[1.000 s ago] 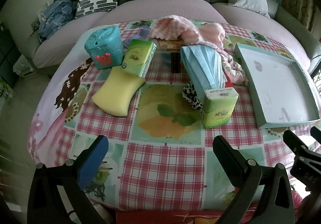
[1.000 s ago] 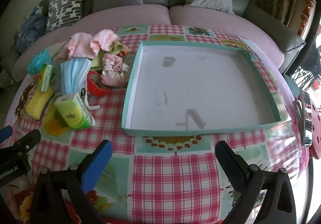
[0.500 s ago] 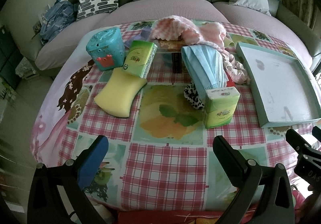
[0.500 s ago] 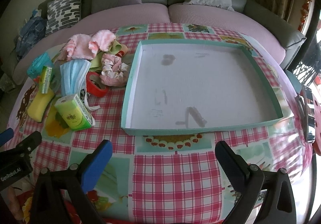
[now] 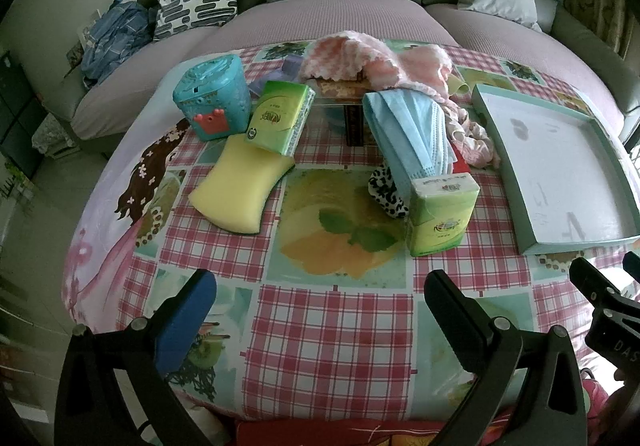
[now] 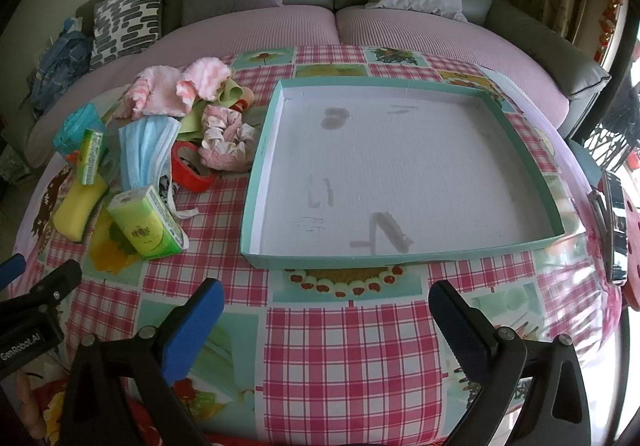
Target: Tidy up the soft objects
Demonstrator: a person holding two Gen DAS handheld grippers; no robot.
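A: What's on the desk, left to right?

B: A yellow foam sponge (image 5: 240,194), two green tissue packs (image 5: 280,118) (image 5: 440,222), a stack of blue face masks (image 5: 412,134), pink fluffy cloths (image 5: 372,58), then the shallow teal cardboard tray (image 6: 256,182) at right, with nothing in it.

A: So nothing's sorted?

B: By my reading, no; everything's left to move.

A: The grippers?

B: Left gripper (image 5: 320,286) and right gripper (image 6: 326,296) hover at the near edge, jaws spread wide, holding nothing.
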